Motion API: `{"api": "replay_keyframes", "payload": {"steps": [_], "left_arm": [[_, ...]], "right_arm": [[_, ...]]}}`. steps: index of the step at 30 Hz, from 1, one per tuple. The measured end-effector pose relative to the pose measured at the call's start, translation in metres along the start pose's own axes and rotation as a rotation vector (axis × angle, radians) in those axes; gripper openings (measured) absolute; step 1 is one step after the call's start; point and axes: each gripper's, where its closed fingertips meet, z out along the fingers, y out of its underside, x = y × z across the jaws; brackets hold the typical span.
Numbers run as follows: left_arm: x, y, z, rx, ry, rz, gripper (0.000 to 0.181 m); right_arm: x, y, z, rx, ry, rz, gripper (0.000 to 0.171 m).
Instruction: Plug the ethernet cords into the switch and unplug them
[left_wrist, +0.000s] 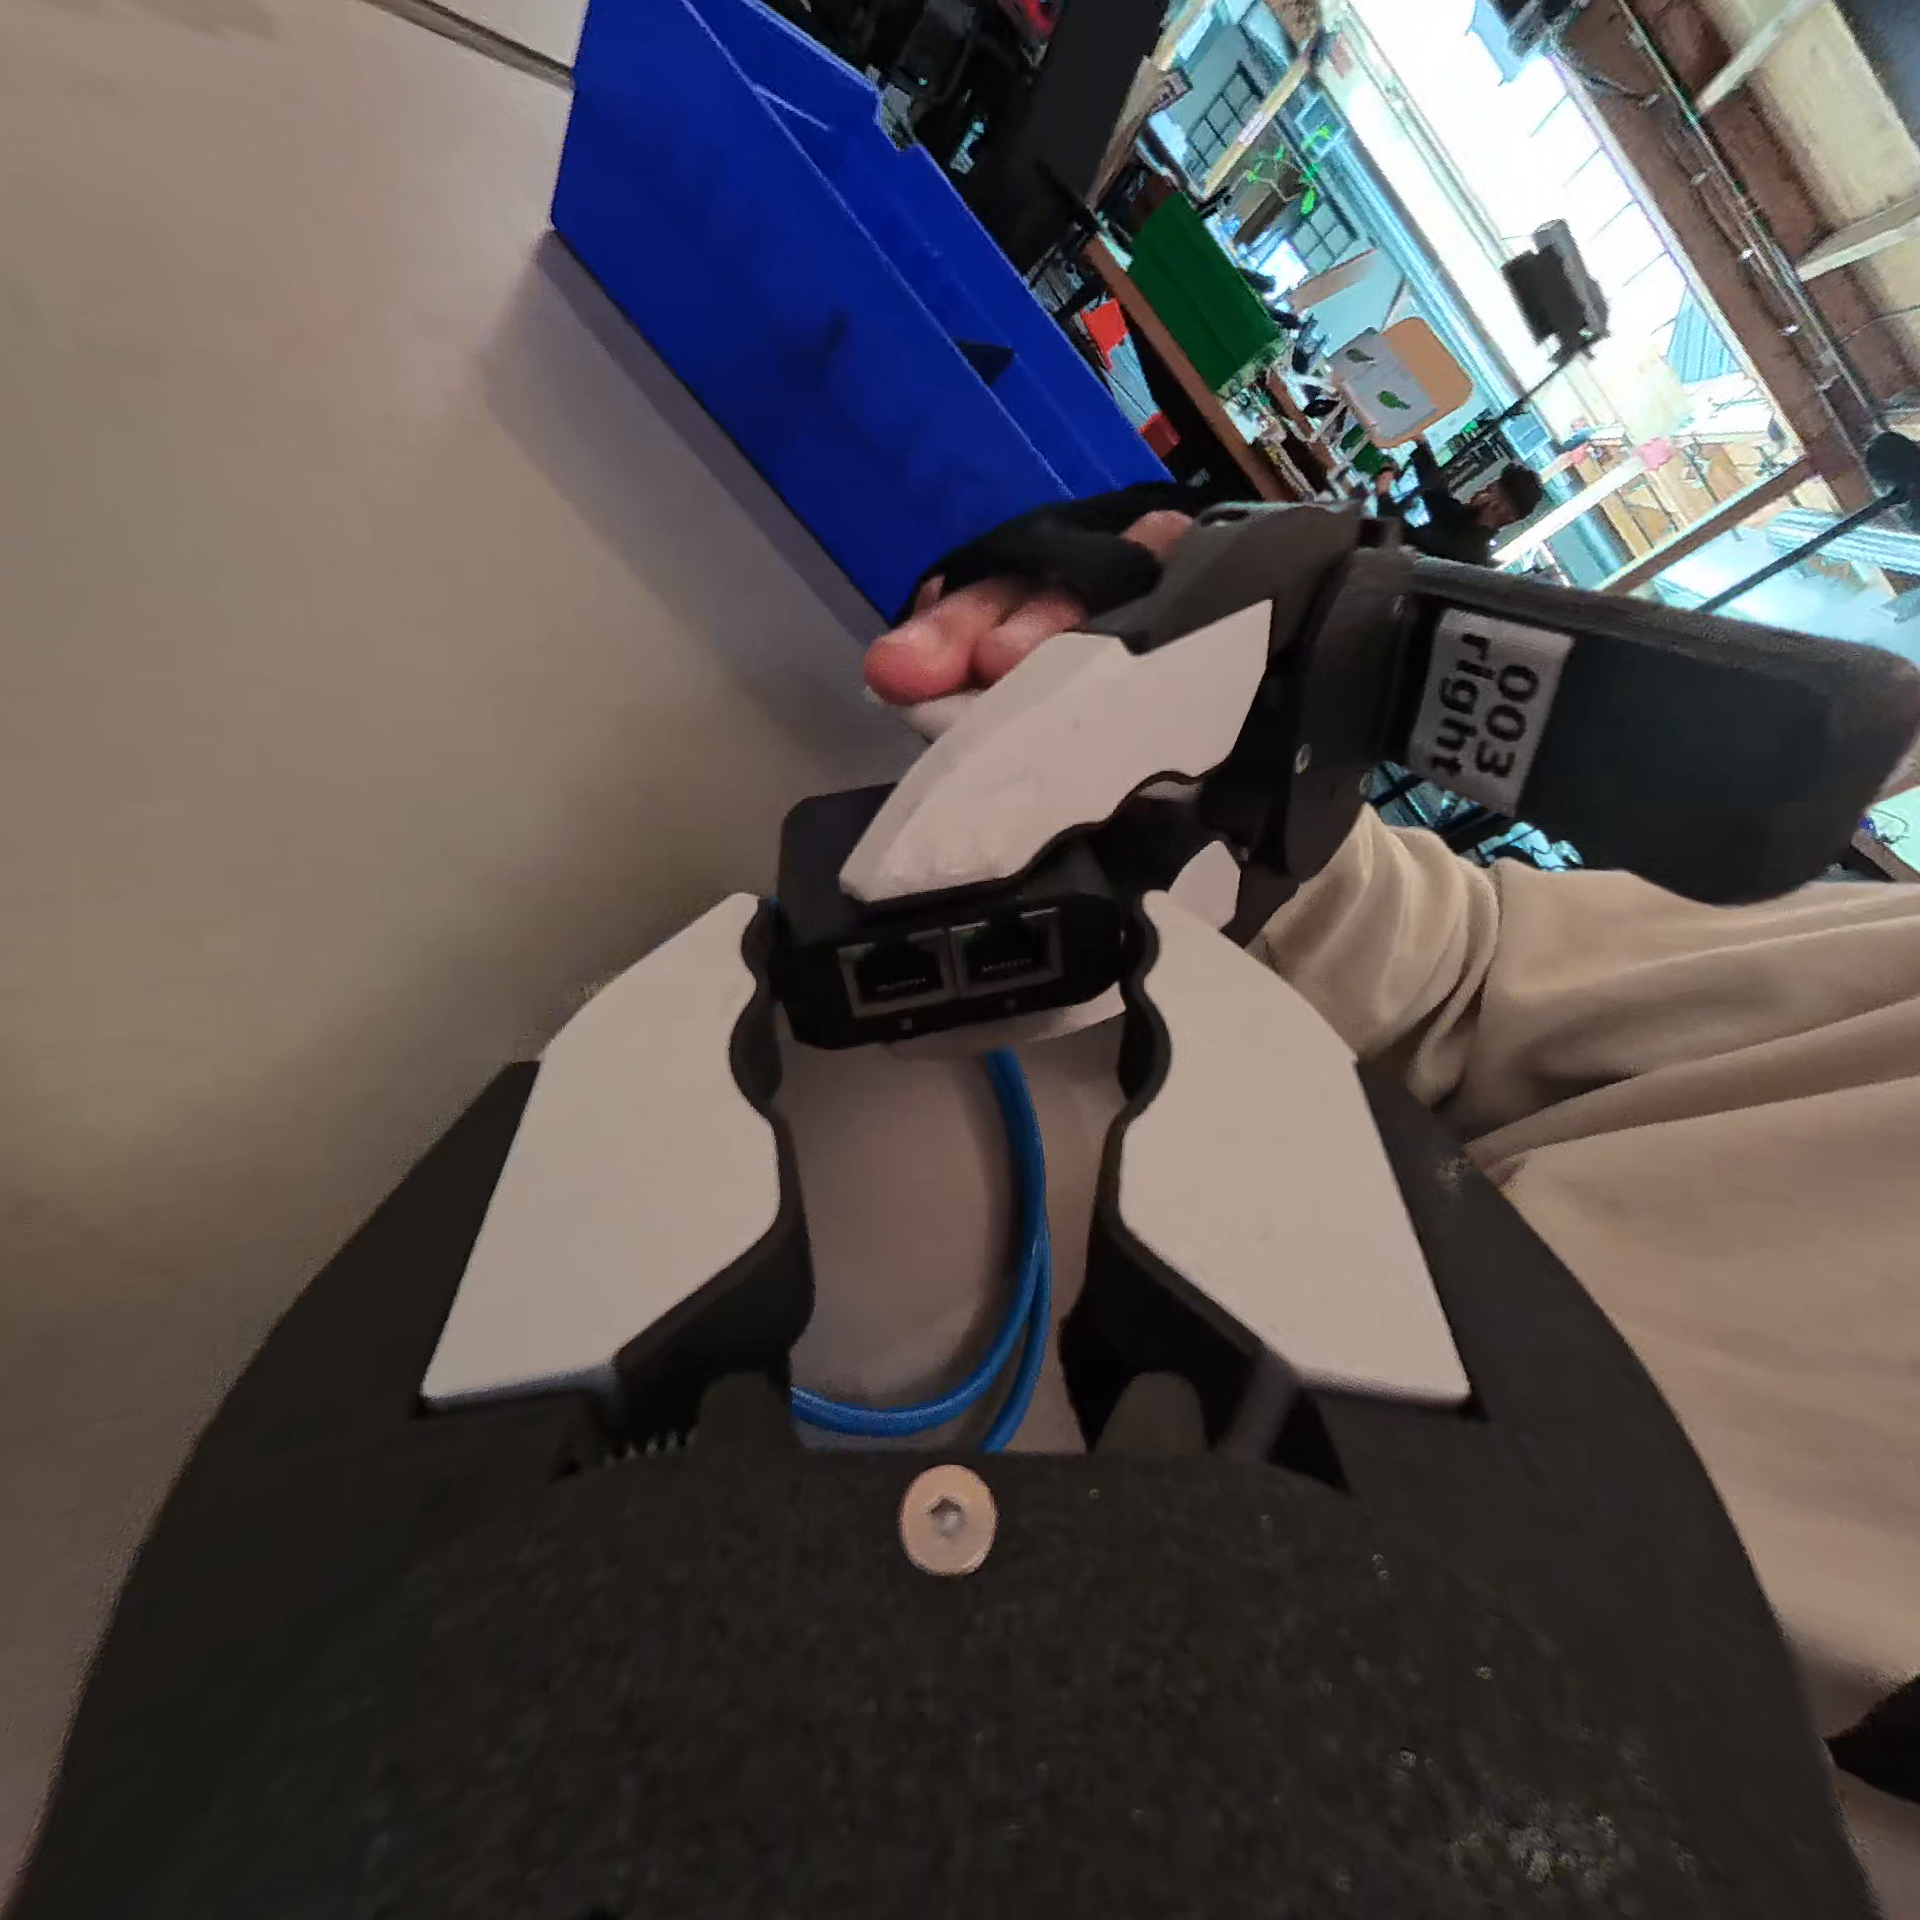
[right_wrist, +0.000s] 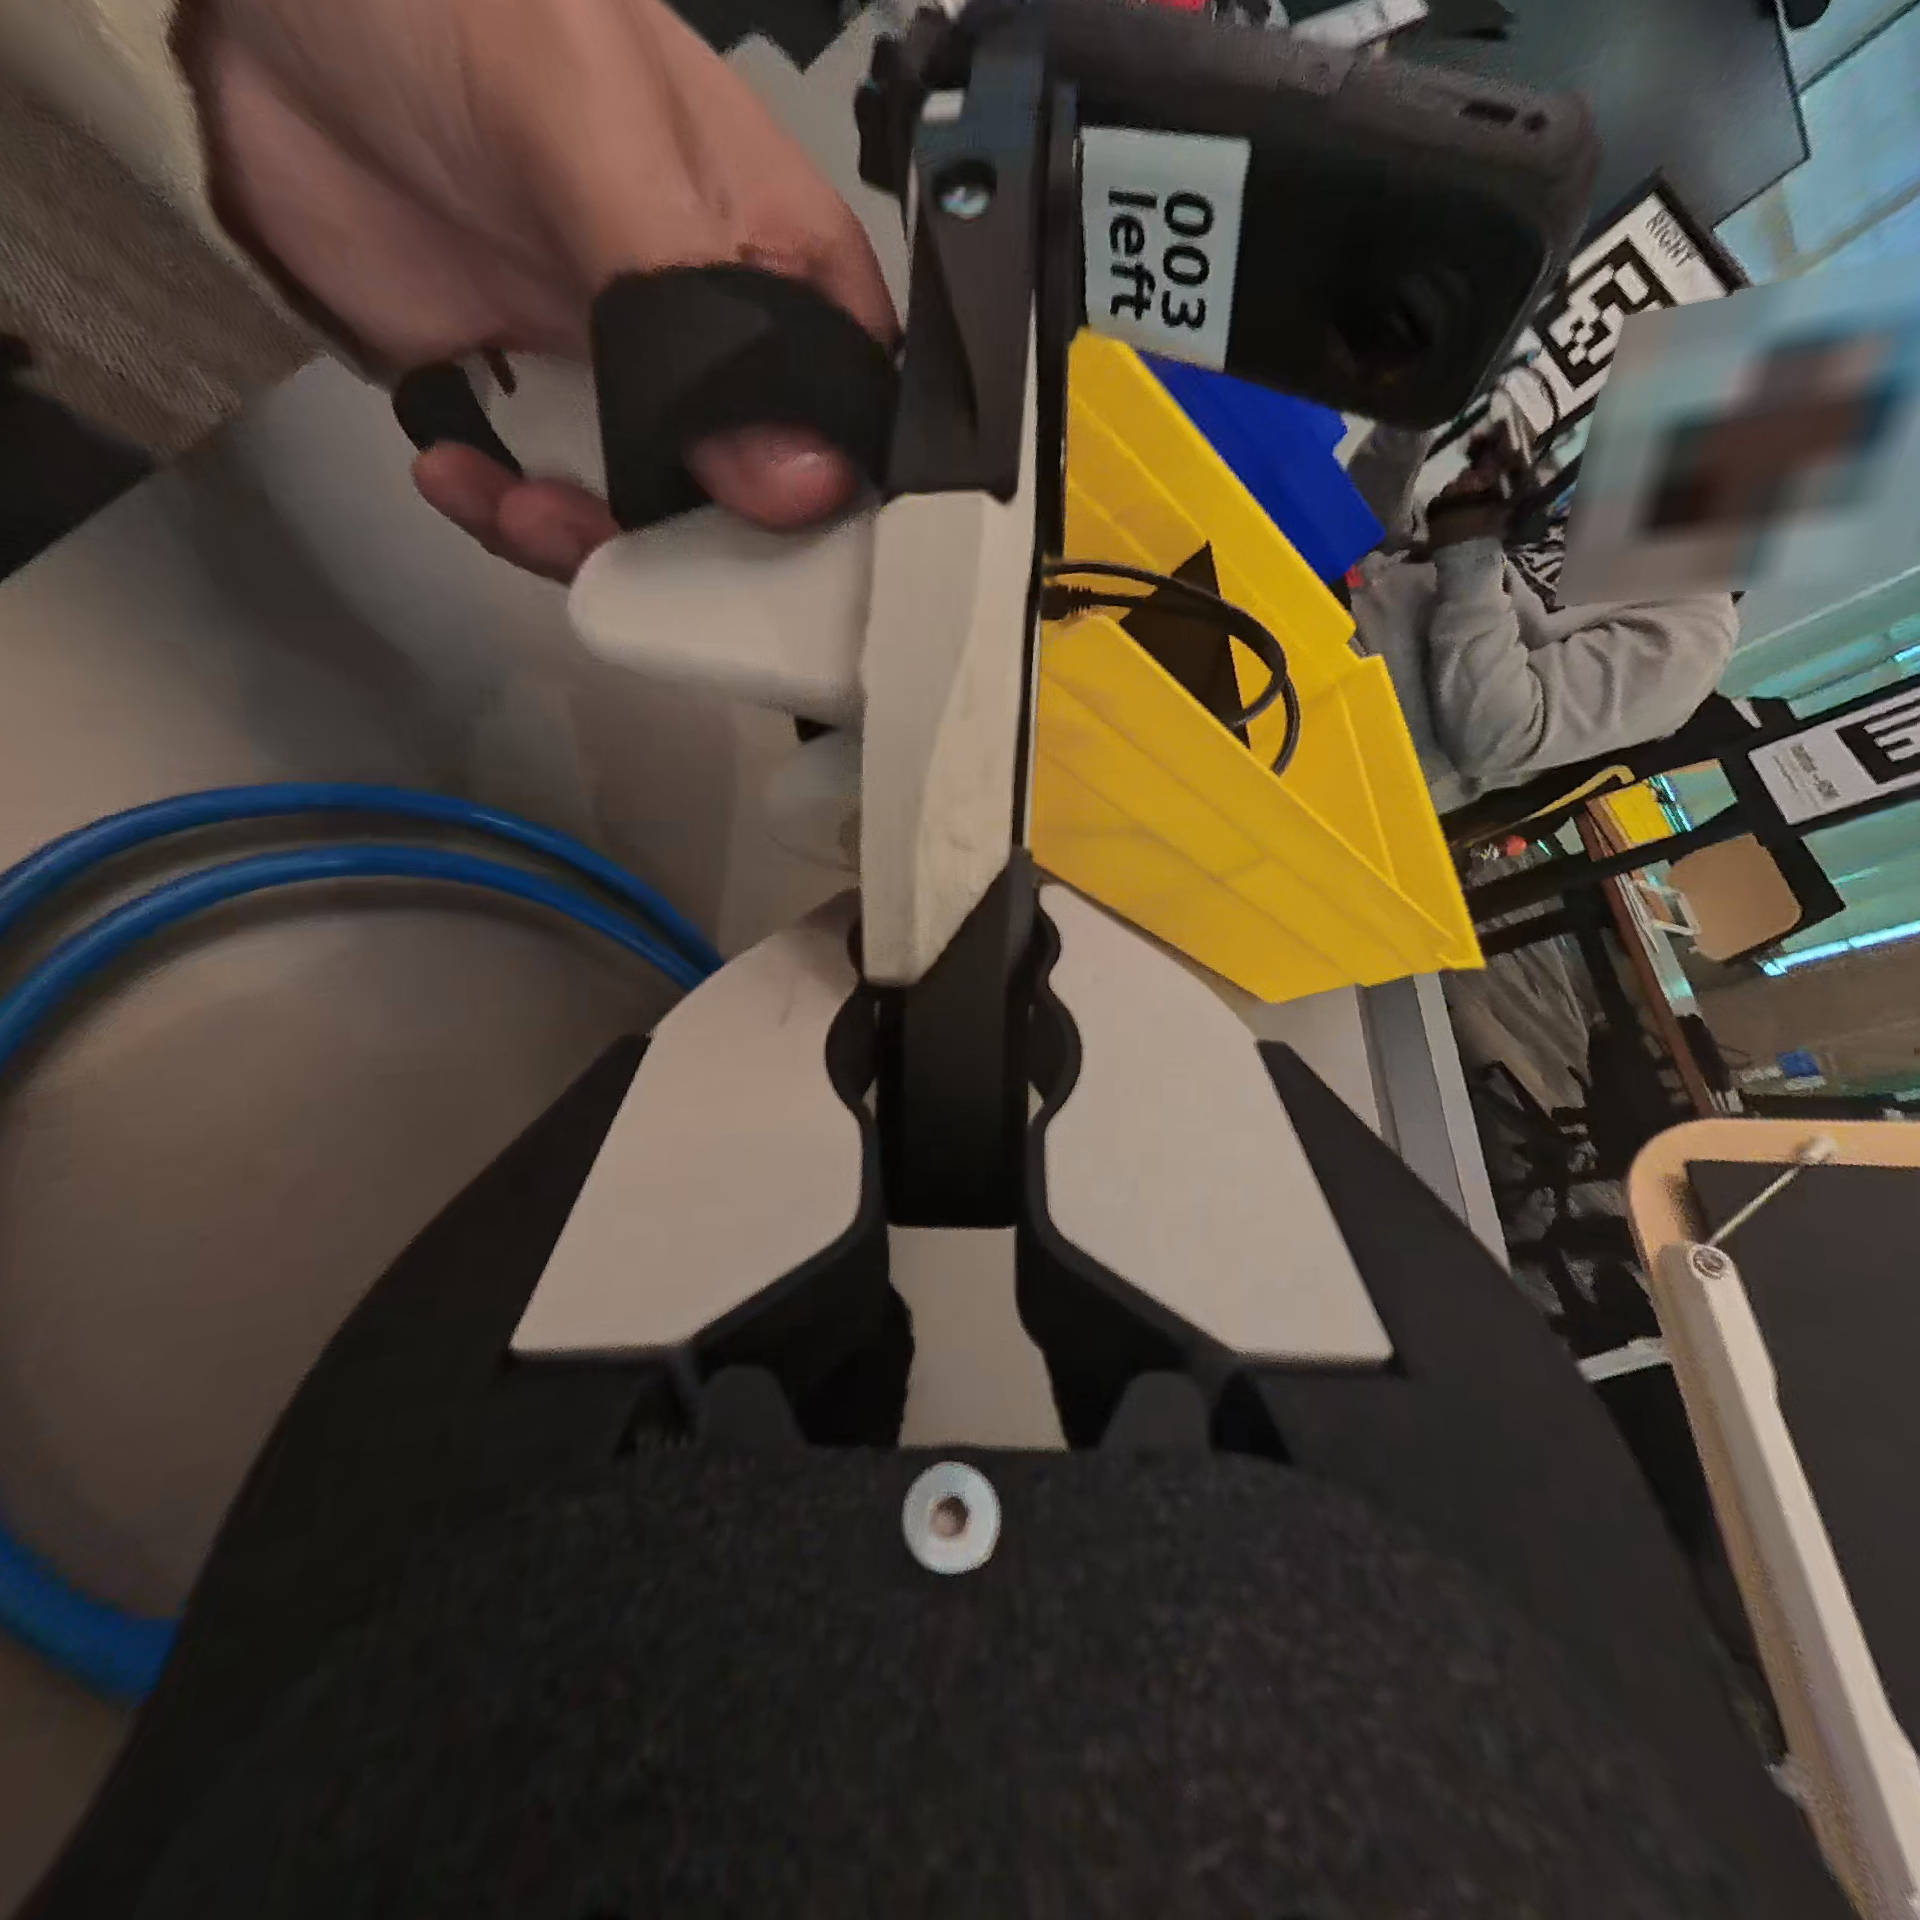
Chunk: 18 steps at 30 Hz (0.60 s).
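1. On the pale table (left_wrist: 260, 623), a blue bin (left_wrist: 790, 312) stands at the far edge, contents hidden; in the right wrist view a yellow bin (right_wrist: 1226, 831) holds a coiled black cable (right_wrist: 1236, 655).
2. The left gripper (left_wrist: 945, 977) is closed on the sides of the black switch (left_wrist: 935, 966); both of its ports face the camera, empty.
3. The right gripper (right_wrist: 951, 1039), held by a gloved hand (left_wrist: 1029, 592), clamps the switch's flat faces.
4. A blue ethernet cord (left_wrist: 1018, 1247) loops on the table beneath the switch, unplugged.
5. A beige sleeve (left_wrist: 1558, 1091) crosses at right.
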Motion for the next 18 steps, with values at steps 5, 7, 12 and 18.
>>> {"api": "replay_keyframes", "payload": {"steps": [5, 7, 12, 18], "left_arm": [[-0.018, 0.004, -0.005, -0.043, -0.170, 0.041, 0.062], [-0.024, 0.003, -0.010, -0.043, -0.222, 0.069, 0.062], [-0.029, 0.004, -0.010, -0.039, -0.272, 0.058, 0.062], [-0.031, 0.003, -0.009, -0.018, -0.329, 0.124, 0.063]], "right_arm": [[-0.002, 0.020, 0.007, -0.181, -0.017, 0.022, 0.028], [0.001, 0.025, 0.006, -0.219, 0.011, 0.013, 0.036], [-0.002, 0.036, 0.010, -0.274, 0.032, 0.012, 0.024], [0.003, 0.037, 0.011, -0.222, 0.083, -0.035, 0.024]]}}
